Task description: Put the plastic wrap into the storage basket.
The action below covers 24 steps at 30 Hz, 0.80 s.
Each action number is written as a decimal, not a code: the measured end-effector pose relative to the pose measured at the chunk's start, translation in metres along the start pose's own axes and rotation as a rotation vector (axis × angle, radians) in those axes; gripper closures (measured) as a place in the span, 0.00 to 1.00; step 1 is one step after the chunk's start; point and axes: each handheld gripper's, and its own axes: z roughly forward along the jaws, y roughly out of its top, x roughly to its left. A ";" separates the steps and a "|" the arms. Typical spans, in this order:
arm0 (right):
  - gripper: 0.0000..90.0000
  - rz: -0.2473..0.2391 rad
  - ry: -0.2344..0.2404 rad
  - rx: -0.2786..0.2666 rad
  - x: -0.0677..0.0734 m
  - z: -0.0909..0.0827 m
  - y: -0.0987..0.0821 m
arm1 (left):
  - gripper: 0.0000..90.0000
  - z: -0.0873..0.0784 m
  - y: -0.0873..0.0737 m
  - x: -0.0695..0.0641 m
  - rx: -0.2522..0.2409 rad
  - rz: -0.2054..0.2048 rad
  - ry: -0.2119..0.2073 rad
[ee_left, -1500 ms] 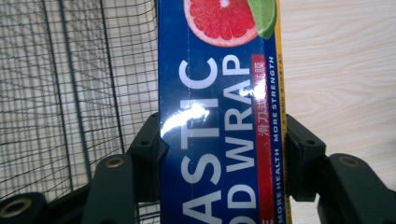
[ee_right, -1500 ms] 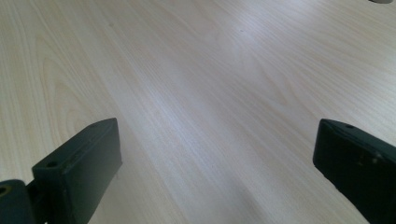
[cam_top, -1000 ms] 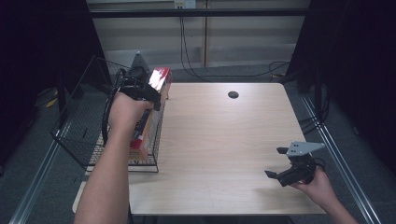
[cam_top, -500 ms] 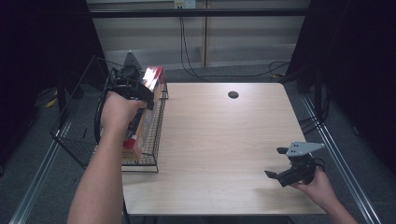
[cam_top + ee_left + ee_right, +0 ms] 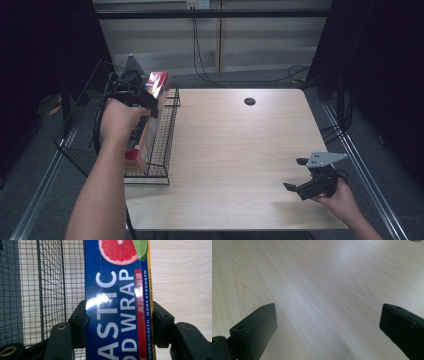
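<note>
A long blue plastic food wrap box [image 5: 117,302] with a grapefruit picture sits across my left gripper [image 5: 118,320], whose black pads press on its two long sides. From above, the left gripper [image 5: 142,100] holds the box [image 5: 159,82] tilted over the black wire basket [image 5: 167,145] at the table's left edge, red end up and lower end down inside the basket. My right gripper [image 5: 294,174] rests open near the table's front right corner. Bare wood lies between the right gripper's [image 5: 327,322] jaws.
The wire basket's mesh [image 5: 50,277] stands left of the box. A dark round cable hole [image 5: 249,101] sits at the back of the wooden table [image 5: 235,150]. Cables hang behind the table, and metal rails run along both sides.
My left hand has carried the box a little to the left, over and down into the wire basket. The right gripper has stayed where it was.
</note>
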 end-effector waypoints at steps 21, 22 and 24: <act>0.02 -0.001 0.004 0.000 0.000 0.000 0.000 | 0.49 -0.008 -0.003 0.018 -0.009 -0.041 0.016; 0.02 -0.001 0.005 0.000 0.000 0.000 0.000 | 0.49 -0.009 -0.003 0.019 -0.007 -0.043 0.018; 0.02 0.001 0.004 0.000 0.000 0.000 0.000 | 0.49 -0.010 -0.003 0.020 -0.013 -0.058 0.018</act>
